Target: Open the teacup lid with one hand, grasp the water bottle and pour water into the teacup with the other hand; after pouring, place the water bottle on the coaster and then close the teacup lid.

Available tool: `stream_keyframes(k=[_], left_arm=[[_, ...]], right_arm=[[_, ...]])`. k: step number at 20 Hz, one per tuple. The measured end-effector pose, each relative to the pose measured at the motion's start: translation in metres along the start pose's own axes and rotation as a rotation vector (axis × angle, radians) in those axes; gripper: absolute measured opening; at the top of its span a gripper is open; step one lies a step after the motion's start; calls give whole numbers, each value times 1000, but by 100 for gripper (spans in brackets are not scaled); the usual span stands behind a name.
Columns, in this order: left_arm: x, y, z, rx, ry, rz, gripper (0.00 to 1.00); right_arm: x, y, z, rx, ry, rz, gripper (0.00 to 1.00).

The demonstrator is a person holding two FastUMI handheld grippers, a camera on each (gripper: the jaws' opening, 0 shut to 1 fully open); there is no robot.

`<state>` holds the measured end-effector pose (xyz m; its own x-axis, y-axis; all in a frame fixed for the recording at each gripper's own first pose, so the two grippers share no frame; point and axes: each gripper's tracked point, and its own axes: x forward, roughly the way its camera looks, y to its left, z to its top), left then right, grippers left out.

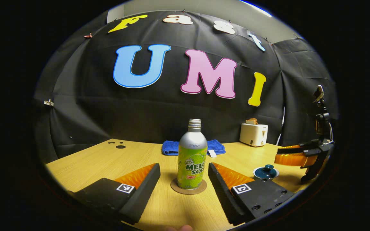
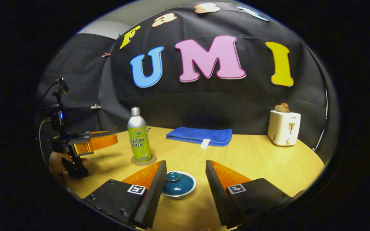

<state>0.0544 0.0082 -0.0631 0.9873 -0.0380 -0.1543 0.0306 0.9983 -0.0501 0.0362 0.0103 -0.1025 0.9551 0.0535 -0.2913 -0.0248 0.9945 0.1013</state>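
Both fingers of the left gripper sit wide apart with nothing between them but table, and the silver-and-green metal soda bottle stands upright just past the tips. That bottle is parked squarely on a round brown cork coaster, cap off, bare threaded neck on top. Right of the bottle, on the light wood-grain table, sits the dark teal ceramic teacup lid with its little knob up; can't tell if there's a cup under it. The right gripper is spread open too, its fingers on either side of that lid, holding nothing. Behind the bottle lies a folded blue towel, and farther right of it a white toaster with toast poking out.
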Motion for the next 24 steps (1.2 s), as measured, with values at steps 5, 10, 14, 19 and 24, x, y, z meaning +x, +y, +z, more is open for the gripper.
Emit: stream_keyframes(k=[5,10,14,19,24], left_arm=[[-1,-8,1,-6,-4,-12,95],[-2,-10,5,9,-13,-9,95],[-4,-6,8,22,-22,7,95],[-3,-10,4,19,-13,-3,95],[-2,-9,3,18,-8,-2,95]], right_arm=[[-27,-30,46,-4,-143,-48,89],[-49,-59,66,-61,-211,-111,94],[-62,-74,74,-89,-252,-160,96],[-63,-81,73,-90,-247,-172,96],[-63,-79,73,-100,-244,-172,96]])
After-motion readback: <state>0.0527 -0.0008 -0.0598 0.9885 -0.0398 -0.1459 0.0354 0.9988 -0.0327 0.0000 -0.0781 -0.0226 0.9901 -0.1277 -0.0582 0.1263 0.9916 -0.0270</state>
